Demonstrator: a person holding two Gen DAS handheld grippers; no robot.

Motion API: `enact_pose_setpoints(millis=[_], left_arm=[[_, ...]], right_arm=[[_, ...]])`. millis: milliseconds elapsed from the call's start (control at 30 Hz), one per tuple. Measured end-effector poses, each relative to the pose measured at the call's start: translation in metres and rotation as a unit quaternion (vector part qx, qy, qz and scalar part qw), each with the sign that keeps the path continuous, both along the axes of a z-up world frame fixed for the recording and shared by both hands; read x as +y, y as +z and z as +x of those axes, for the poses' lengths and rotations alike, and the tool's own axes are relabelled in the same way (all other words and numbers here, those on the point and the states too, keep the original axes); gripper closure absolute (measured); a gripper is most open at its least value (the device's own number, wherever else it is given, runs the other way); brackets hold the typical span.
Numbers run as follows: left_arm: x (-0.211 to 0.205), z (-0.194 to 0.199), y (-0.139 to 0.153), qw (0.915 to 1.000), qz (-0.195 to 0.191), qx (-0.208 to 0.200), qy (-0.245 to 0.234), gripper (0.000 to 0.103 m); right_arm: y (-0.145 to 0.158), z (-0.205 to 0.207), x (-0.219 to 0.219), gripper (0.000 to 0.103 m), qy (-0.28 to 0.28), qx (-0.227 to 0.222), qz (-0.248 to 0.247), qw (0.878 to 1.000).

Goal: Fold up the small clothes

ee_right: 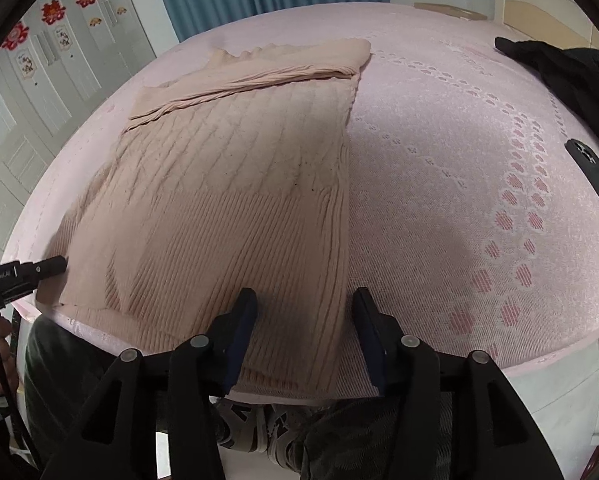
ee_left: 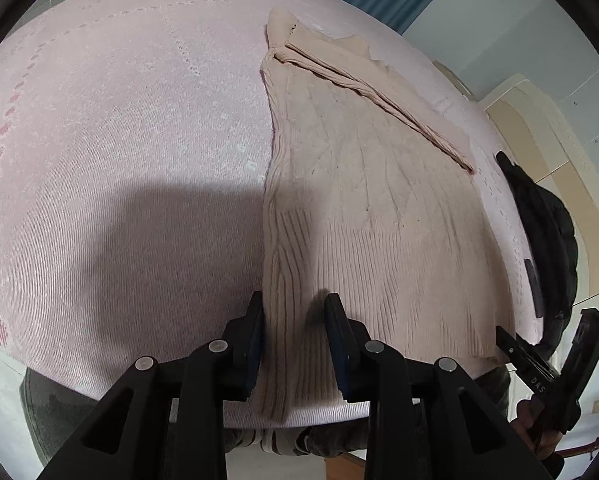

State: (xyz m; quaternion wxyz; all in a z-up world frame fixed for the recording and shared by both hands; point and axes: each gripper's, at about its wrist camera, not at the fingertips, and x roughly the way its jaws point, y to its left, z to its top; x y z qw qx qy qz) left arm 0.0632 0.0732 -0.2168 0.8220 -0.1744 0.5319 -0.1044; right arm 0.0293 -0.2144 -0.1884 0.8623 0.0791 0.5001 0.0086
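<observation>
I see pink bed [ee_left: 119,140] filling both views, beige knit sweater [ee_left: 359,200] flat on it, hem at near edge. My left gripper [ee_left: 293,312] part open, fingers straddling sweater's left hem edge, not clamped. My right gripper [ee_right: 305,304] wider open over sweater's right hem edge, holding nothing. Right view alone shows wardrobe doors [ee_right: 39,60] with red decorations; left view alone shows headboard [ee_left: 547,168]. Black garment [ee_right: 571,72] at bed's far side.
</observation>
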Motion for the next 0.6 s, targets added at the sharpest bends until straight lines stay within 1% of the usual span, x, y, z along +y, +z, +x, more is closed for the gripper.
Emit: enact_pose_setpoints(millis=[100, 267, 500, 600], left_arm=[[-0.001, -0.001, 0.000, 1.0000, 0.005, 0.000, -0.004, 0.076], [0.005, -0.009, 0.000, 0.9999, -0.012, 0.004, 0.001, 0.078], [0.000, -0.016, 0.002, 0.9999, 0.004, 0.003, -0.014, 0.078], [-0.001, -0.017, 0.002, 0.9999, 0.010, 0.003, -0.011, 0.078]], right_arm=[[-0.001, 0.002, 0.003, 0.048, 0.000, -0.005, -0.005, 1.000], [0.000, 0.000, 0.001, 0.049, 0.002, -0.001, -0.004, 1.000], [0.001, -0.009, 0.001, 0.051, 0.008, -0.001, -0.005, 1.000], [0.002, -0.011, 0.001, 0.055, 0.005, -0.002, -0.007, 1.000]])
